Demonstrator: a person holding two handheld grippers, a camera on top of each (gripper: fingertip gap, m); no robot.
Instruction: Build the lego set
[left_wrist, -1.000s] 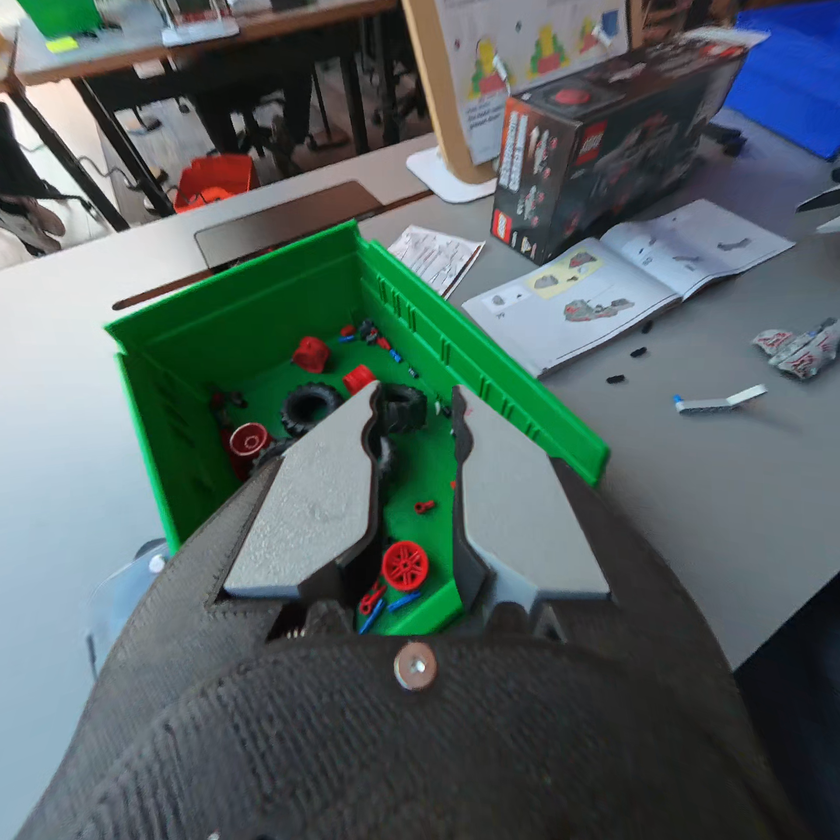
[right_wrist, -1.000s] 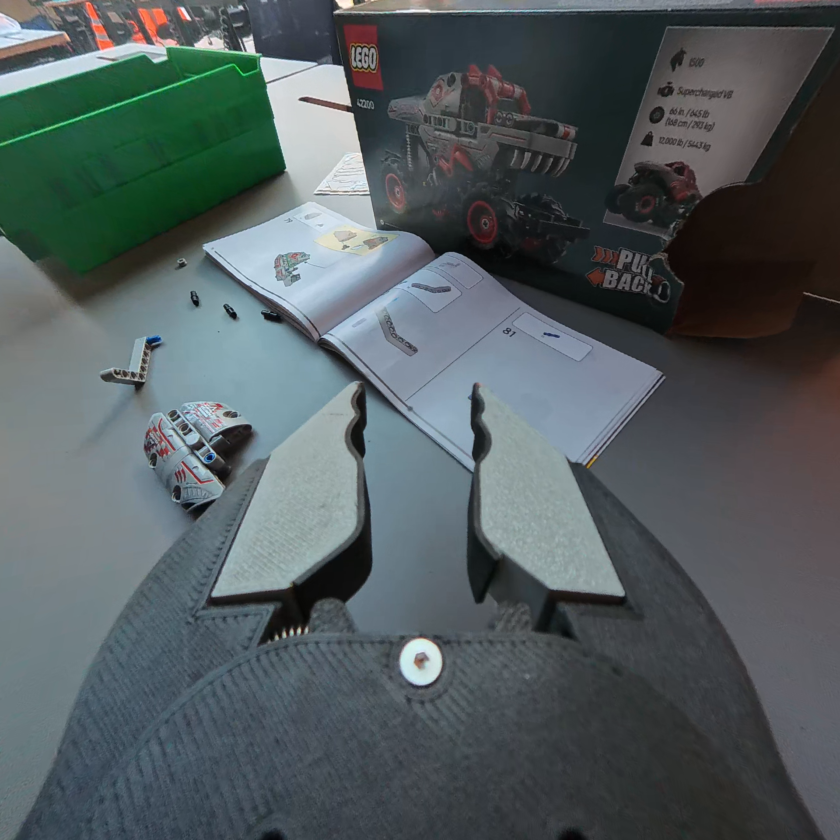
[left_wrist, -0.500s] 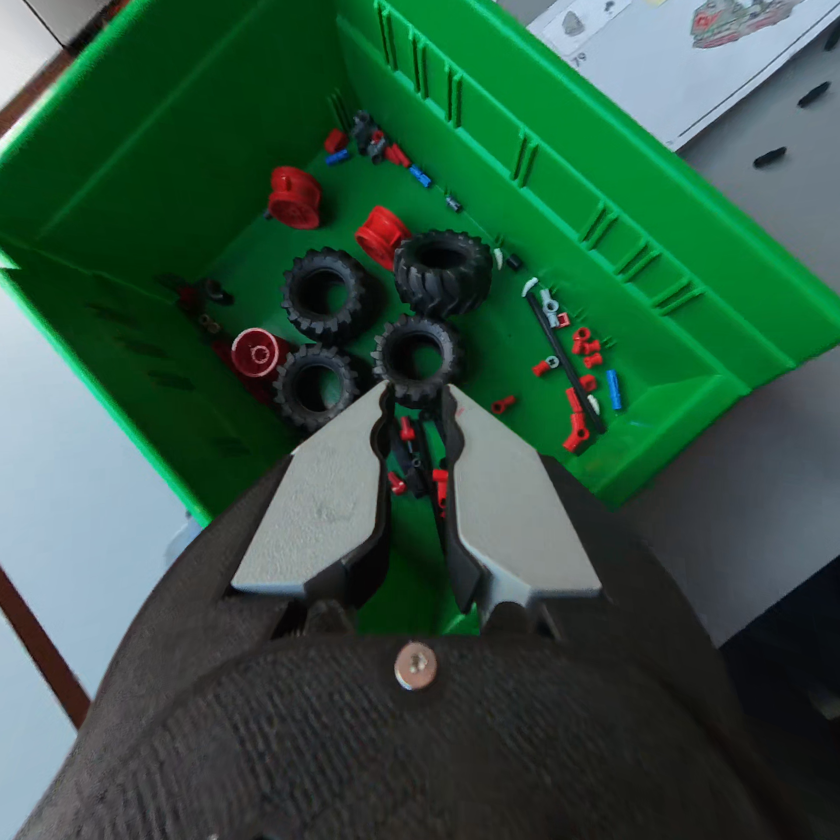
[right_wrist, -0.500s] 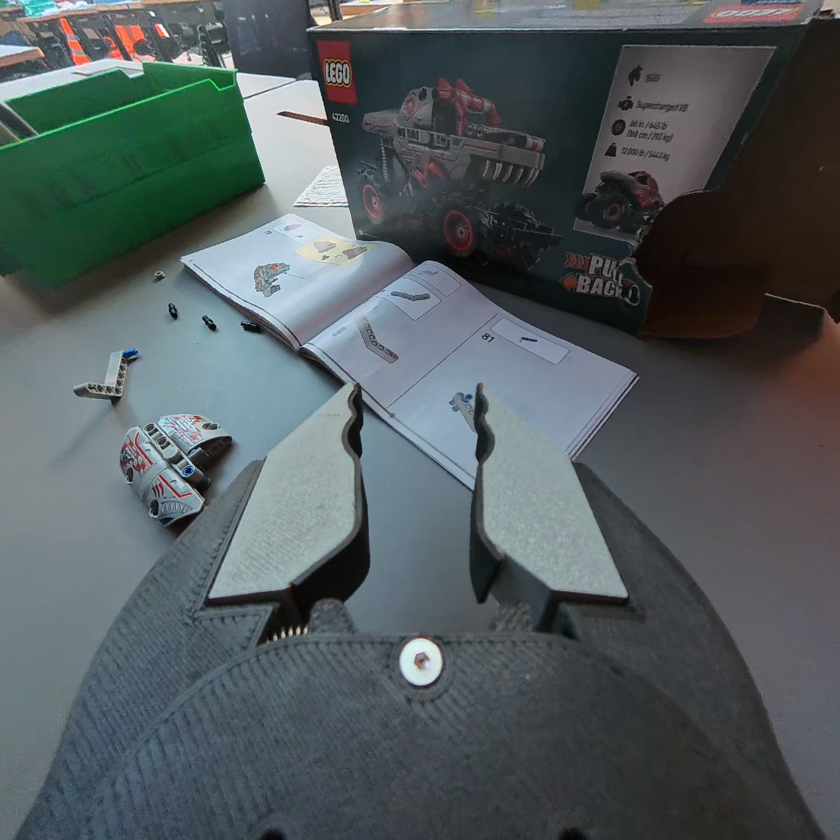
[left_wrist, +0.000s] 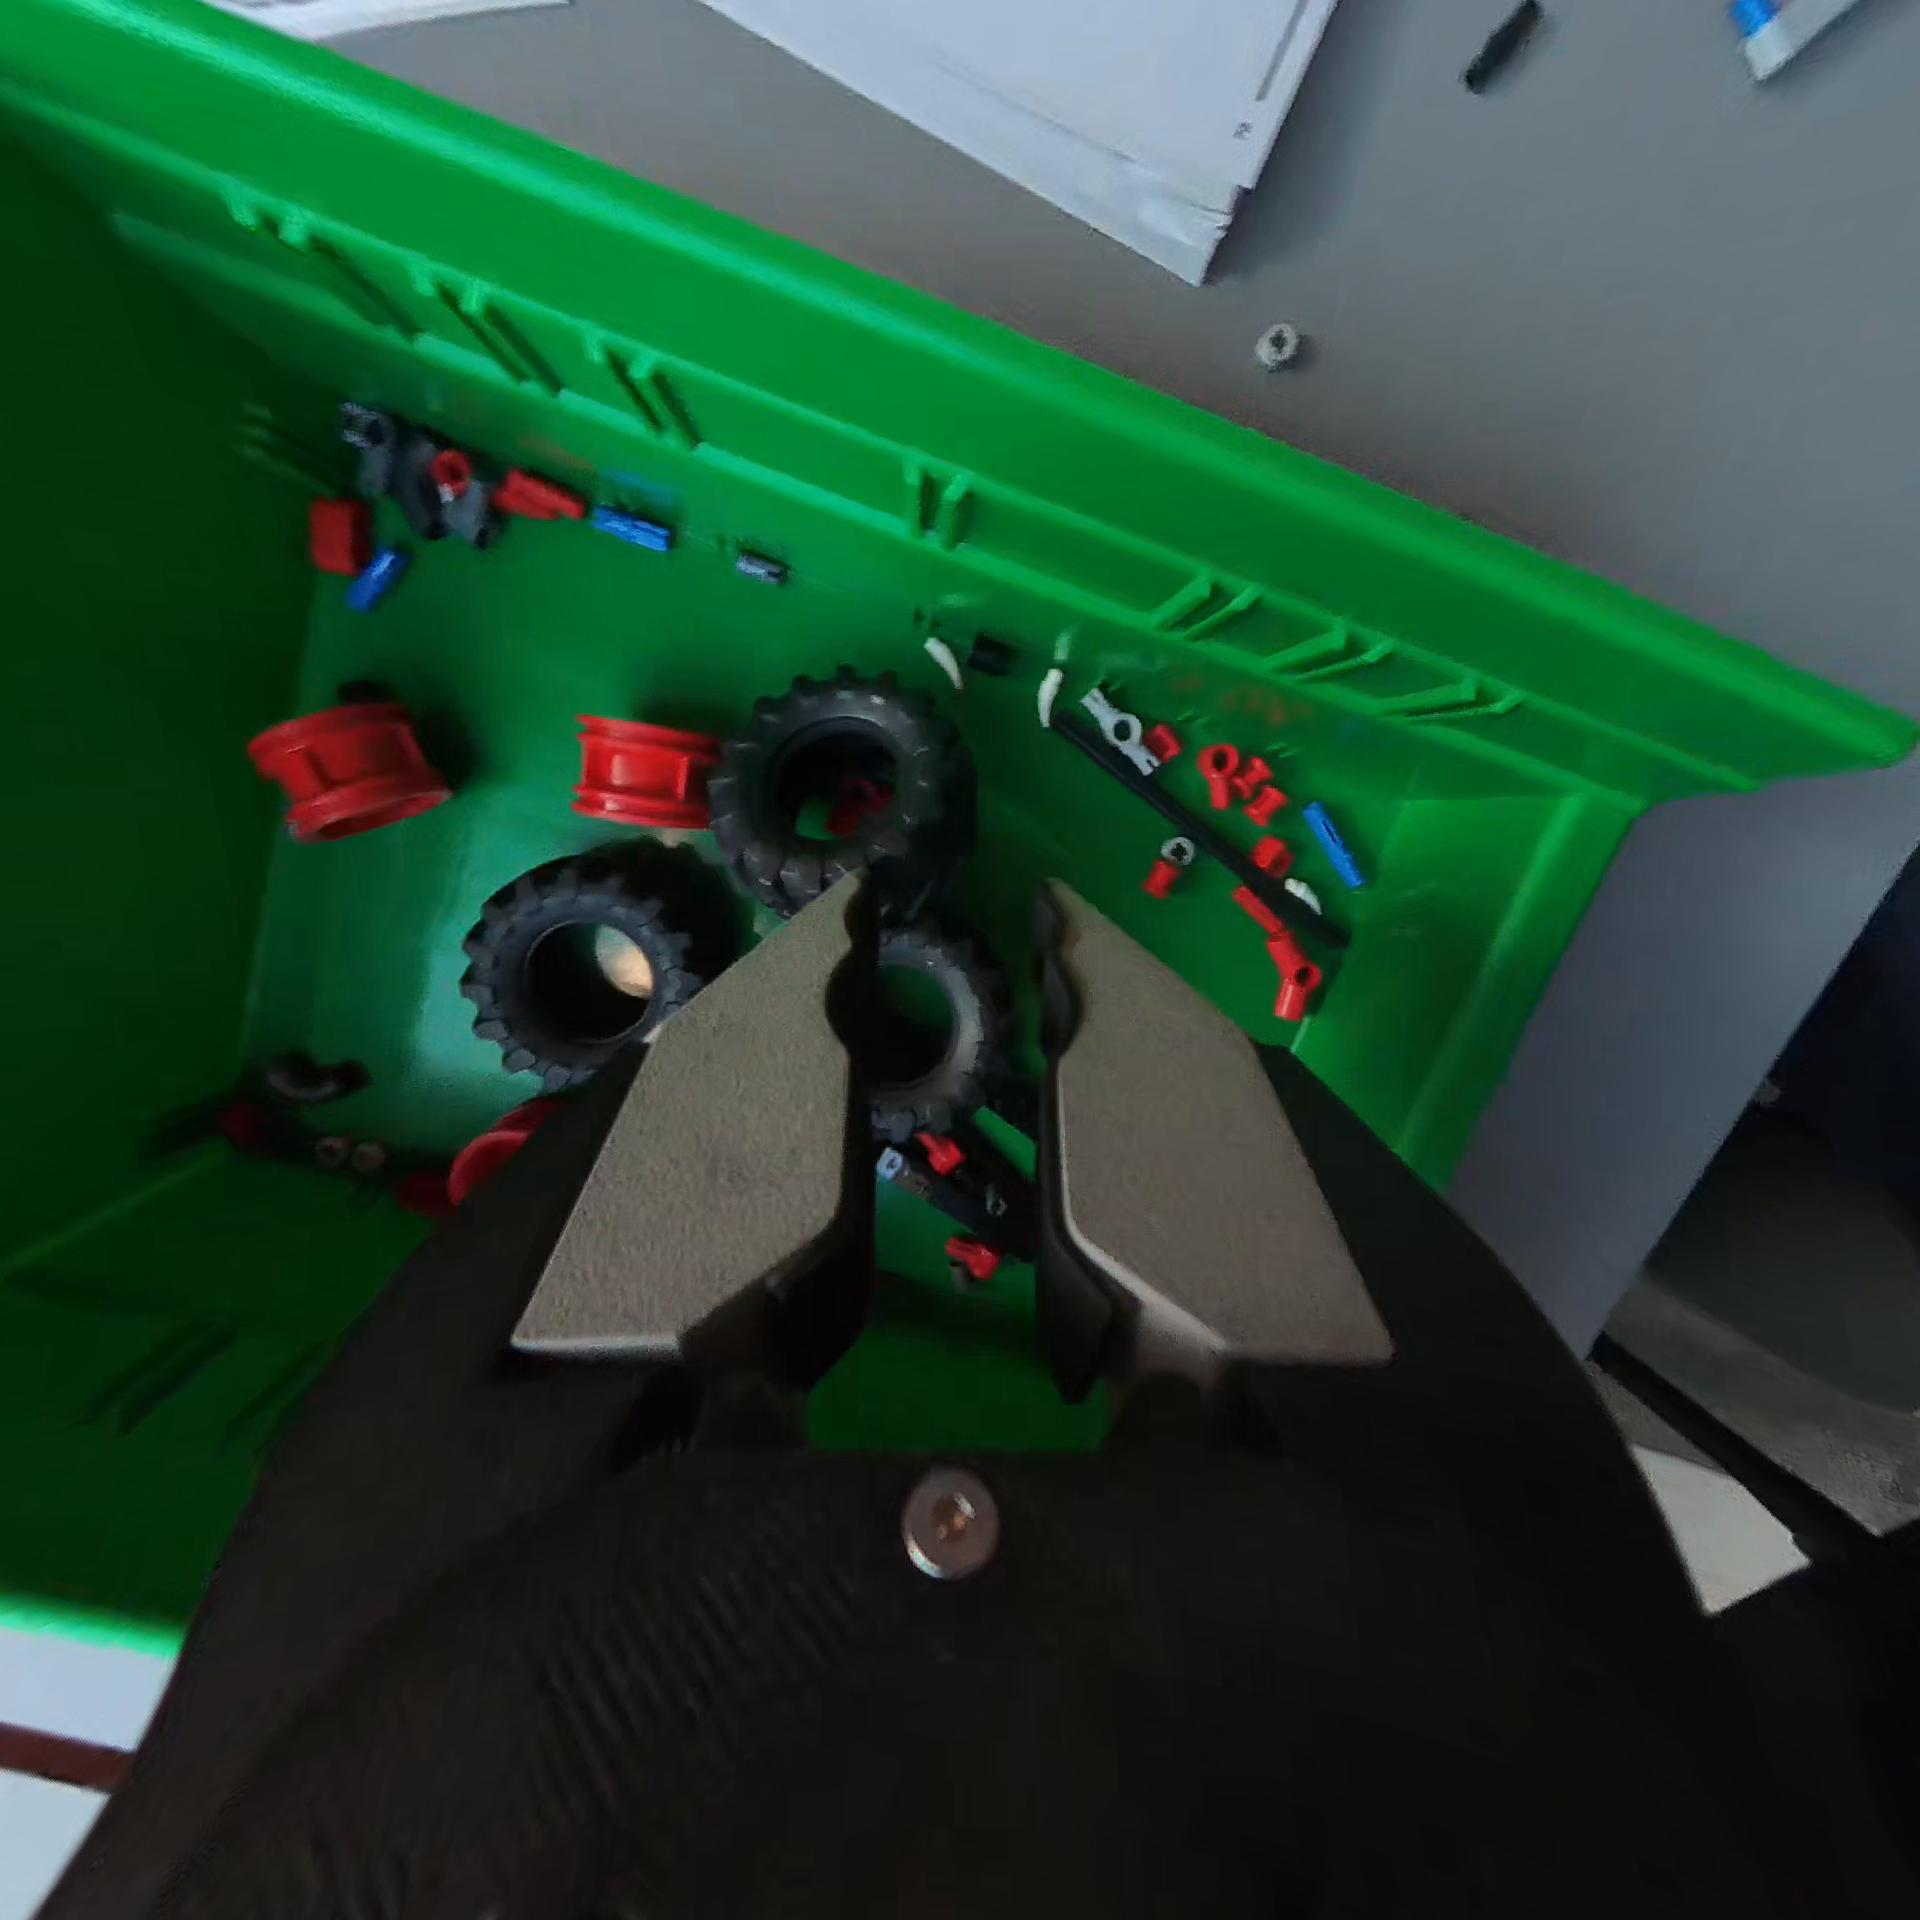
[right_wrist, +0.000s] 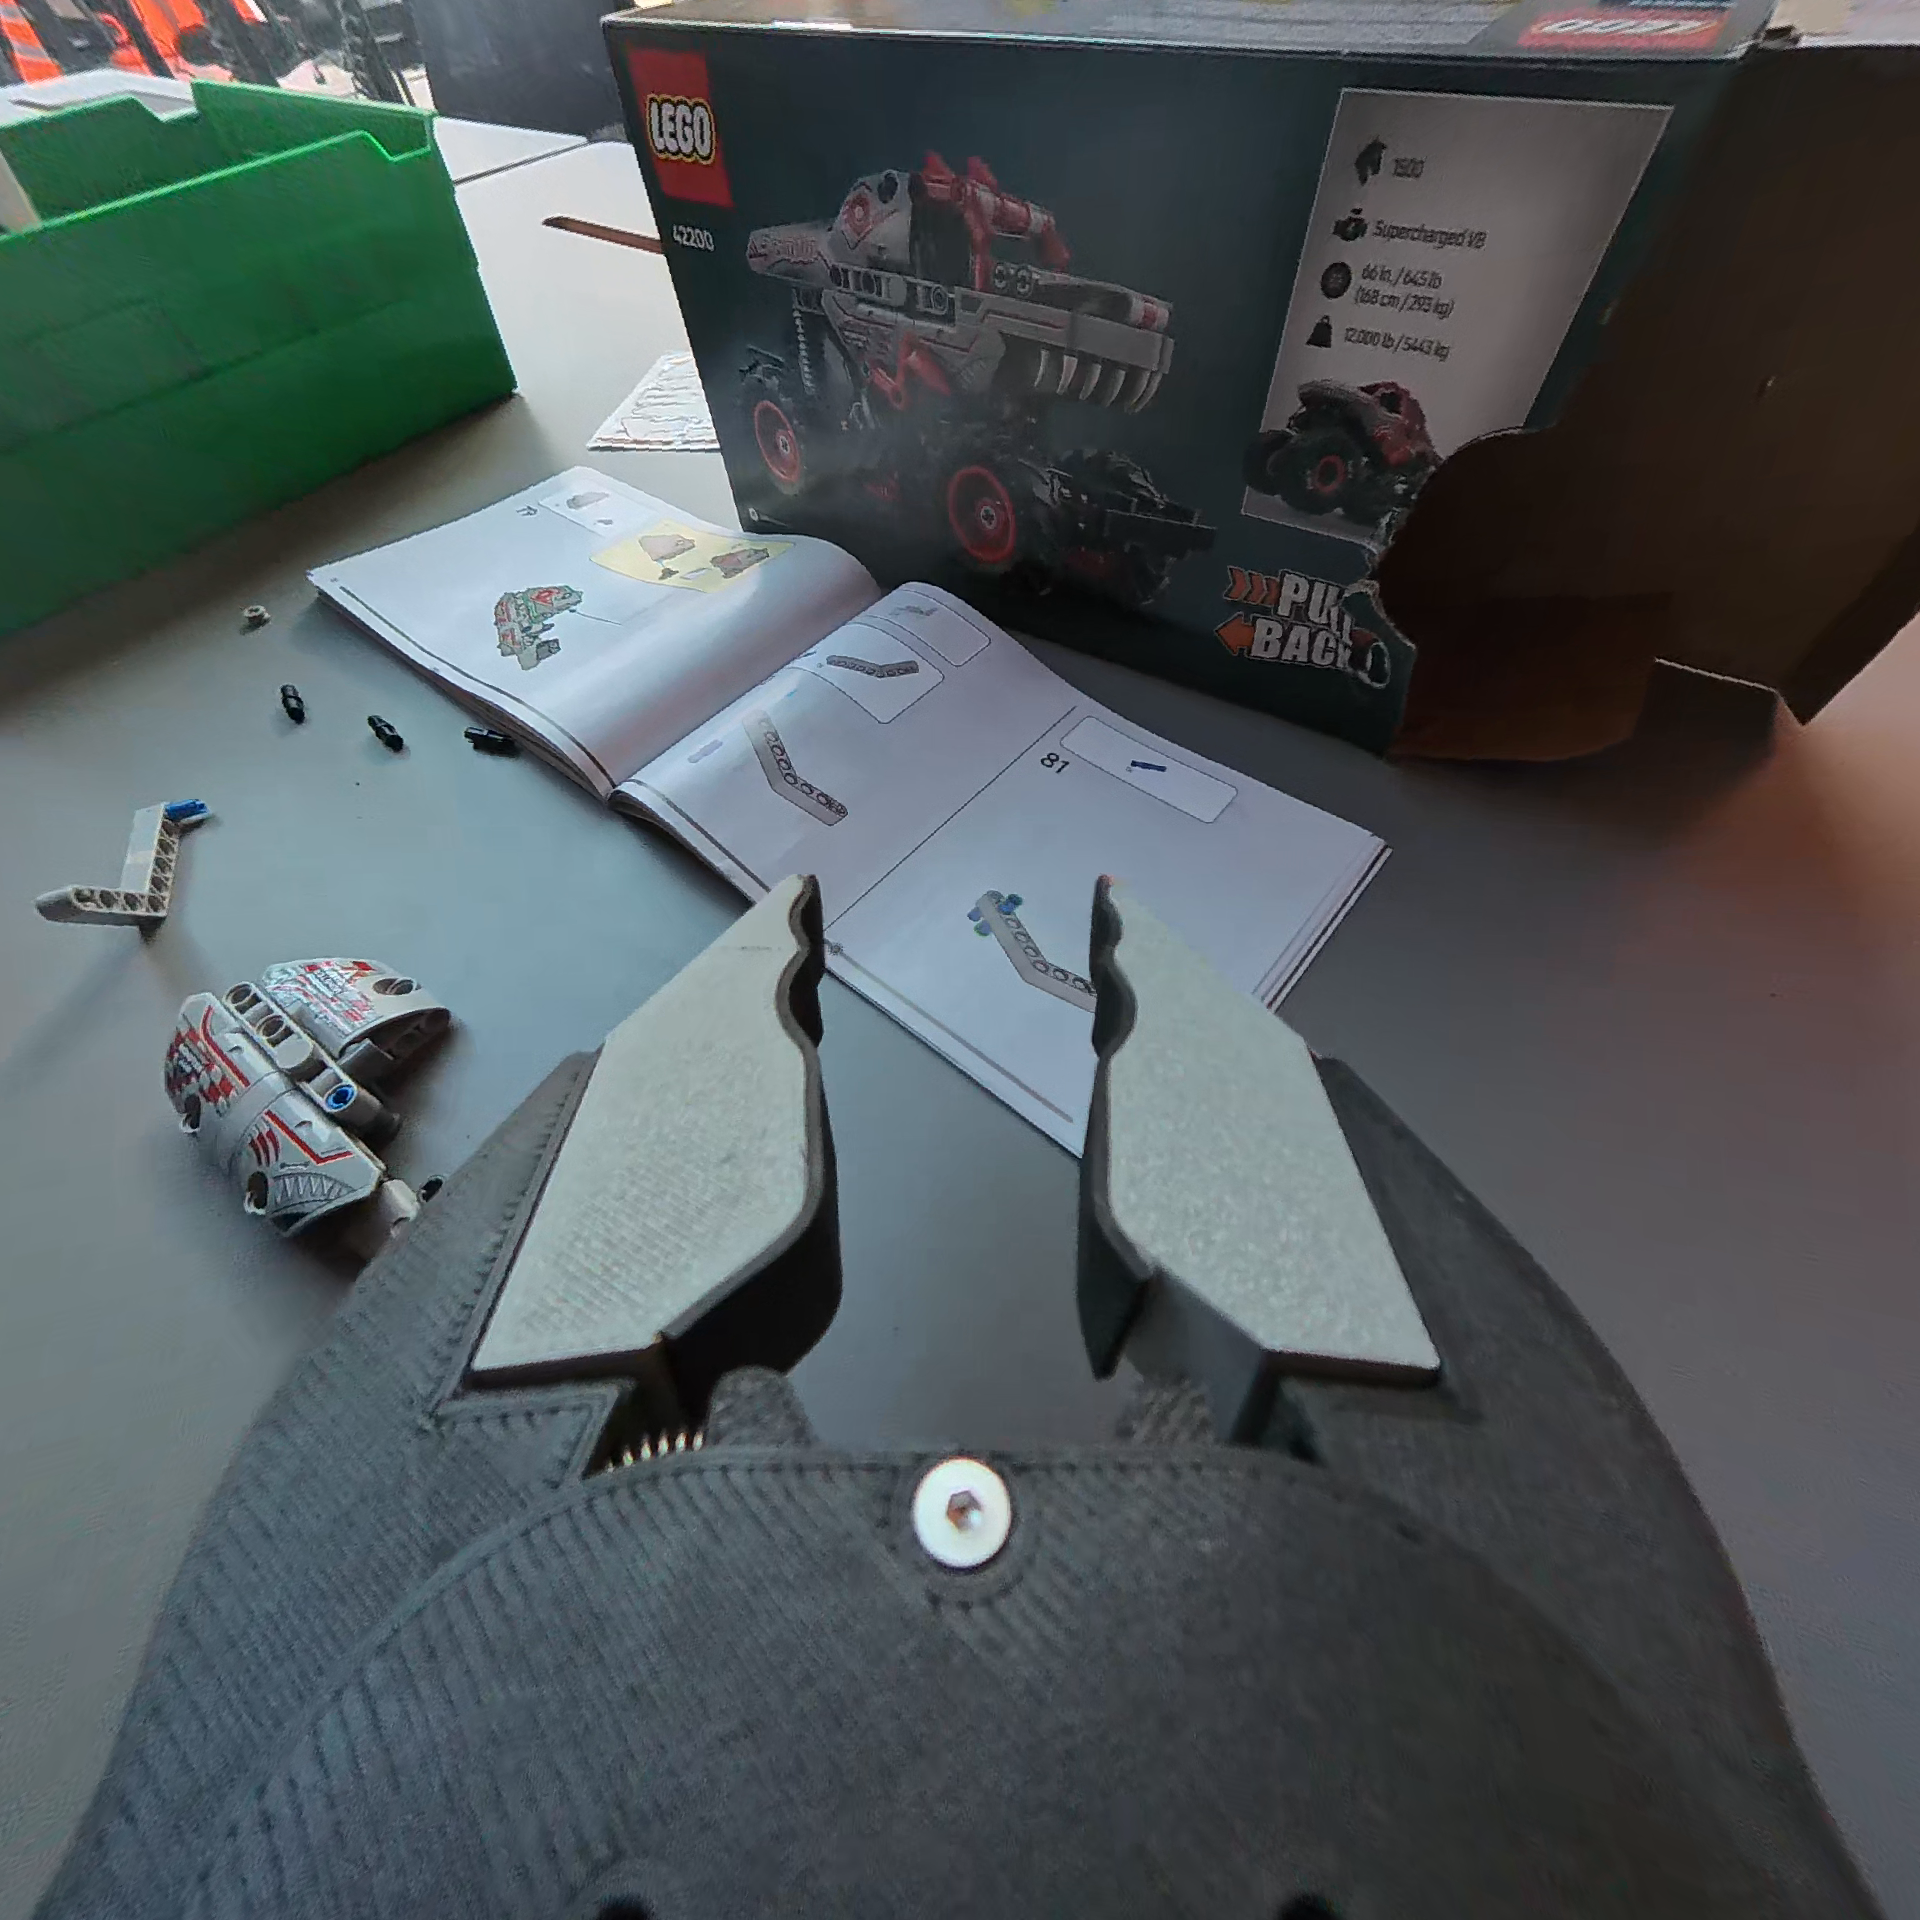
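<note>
My left gripper (left_wrist: 951, 904) is open and reaches down into the green bin (left_wrist: 1039, 499). A black tyre (left_wrist: 935, 1023) lies between its fingers, apart from the pads. Two more black tyres (left_wrist: 842, 790) (left_wrist: 587, 971), red wheel hubs (left_wrist: 644, 769) (left_wrist: 348, 769) and small red and blue pins (left_wrist: 1262, 800) lie on the bin floor. My right gripper (right_wrist: 956, 914) is open and empty above the open instruction booklet (right_wrist: 831, 707). A grey and red printed sub-assembly (right_wrist: 281, 1081) and a grey bent beam with a blue pin (right_wrist: 125, 873) lie on the table to its left.
The dark set box (right_wrist: 1143, 343) stands behind the booklet. Three black pins (right_wrist: 384, 727) and a small grey bush (right_wrist: 252, 615) lie loose on the grey table. The green bin also shows in the right wrist view (right_wrist: 239, 301) at far left. There is about 45 cm between the tips of the two grippers. The right gripper is farther from the small grey bush (right_wrist: 252, 615), some 35 cm, than the left, some 15 cm.
My left gripper went from above the bin down into it, opened wider, and now straddles a black tyre. My right gripper shifted slightly over the booklet and stayed open.
</note>
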